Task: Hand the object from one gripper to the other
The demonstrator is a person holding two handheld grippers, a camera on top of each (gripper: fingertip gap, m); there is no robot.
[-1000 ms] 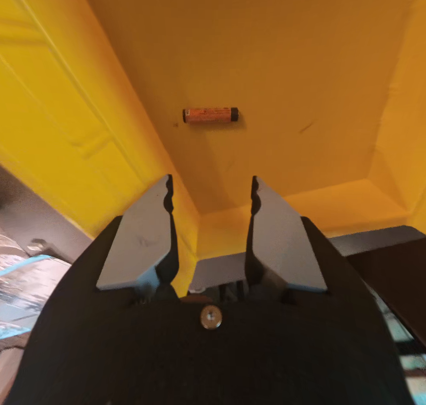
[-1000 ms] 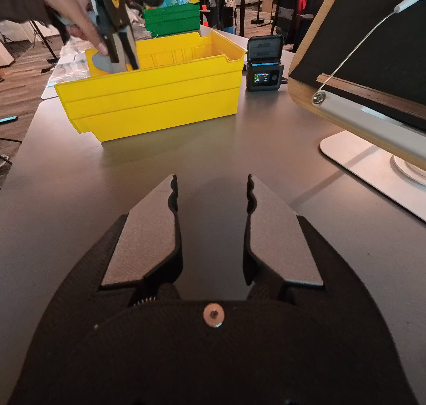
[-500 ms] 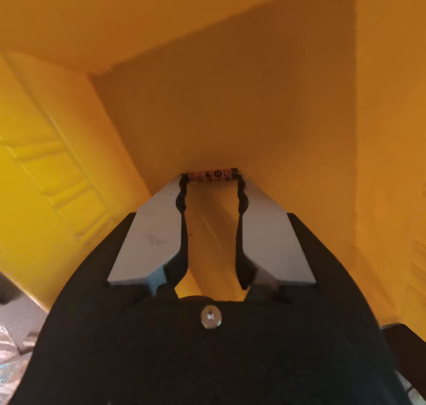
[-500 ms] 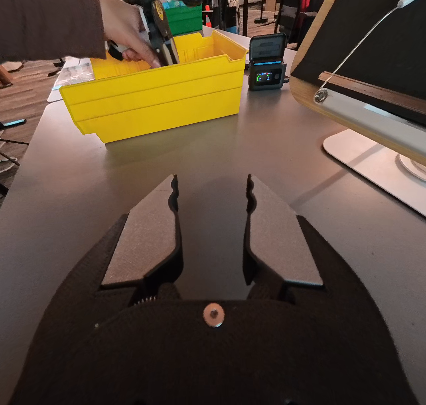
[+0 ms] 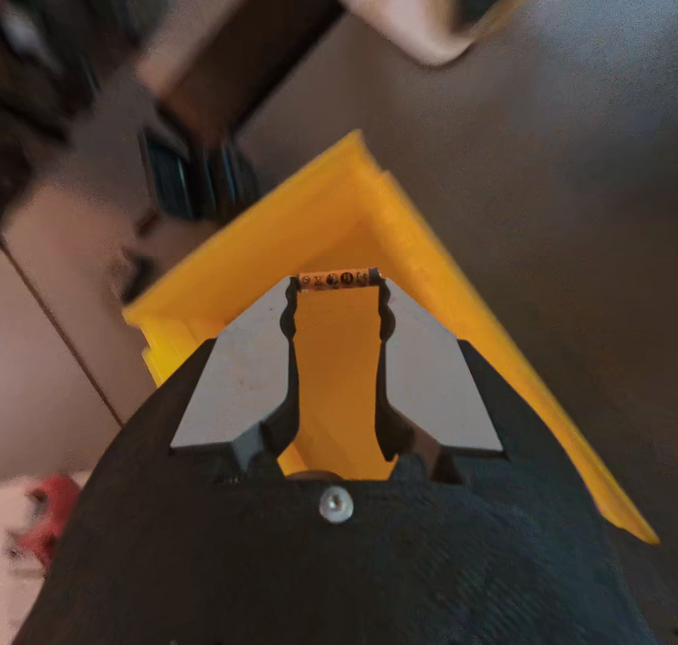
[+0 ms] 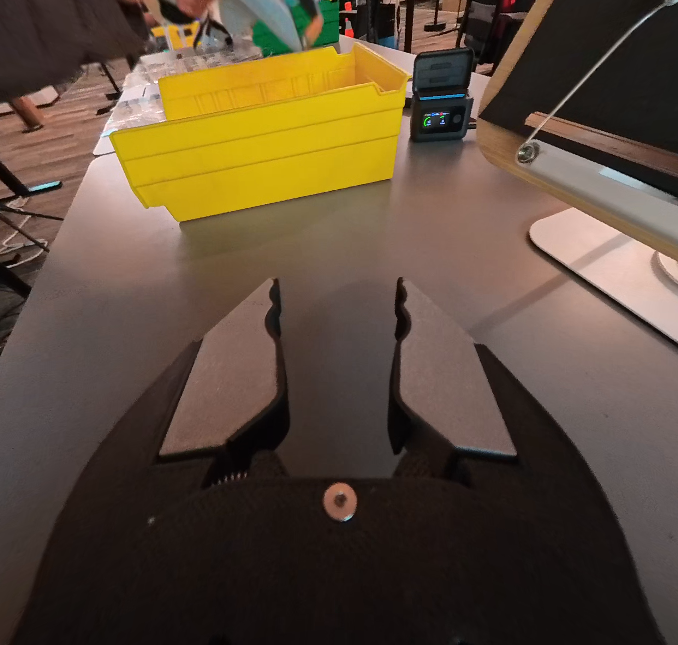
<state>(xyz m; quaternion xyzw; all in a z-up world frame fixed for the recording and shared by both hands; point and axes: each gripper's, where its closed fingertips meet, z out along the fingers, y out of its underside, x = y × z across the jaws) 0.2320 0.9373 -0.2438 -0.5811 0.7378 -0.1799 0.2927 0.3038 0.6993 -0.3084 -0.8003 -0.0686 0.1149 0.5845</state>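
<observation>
Presently catalogued, with the yellow bin [image 6: 257,150] as landmark: the left gripper [image 5: 338,283] is clamped on a small orange battery [image 5: 337,279], pinched end to end across its two fingertips, lying crosswise between them. It hangs above the bin's open corner, clear of the walls; in the right wrist view the same gripper [image 6: 306,38] appears blurred above the bin's far rim, an orange speck [image 6: 314,28] at its tip. The right gripper [image 6: 338,290] sits on the near side of the bin, well apart from it, low over the grey table [image 6: 458,260], its tongs spread with nothing between them. A small dark device [image 6: 440,108] with a lit screen stands just beside the bin's right end. A tilted wood-edged board [image 6: 572,88] stands farther right of that device.
</observation>
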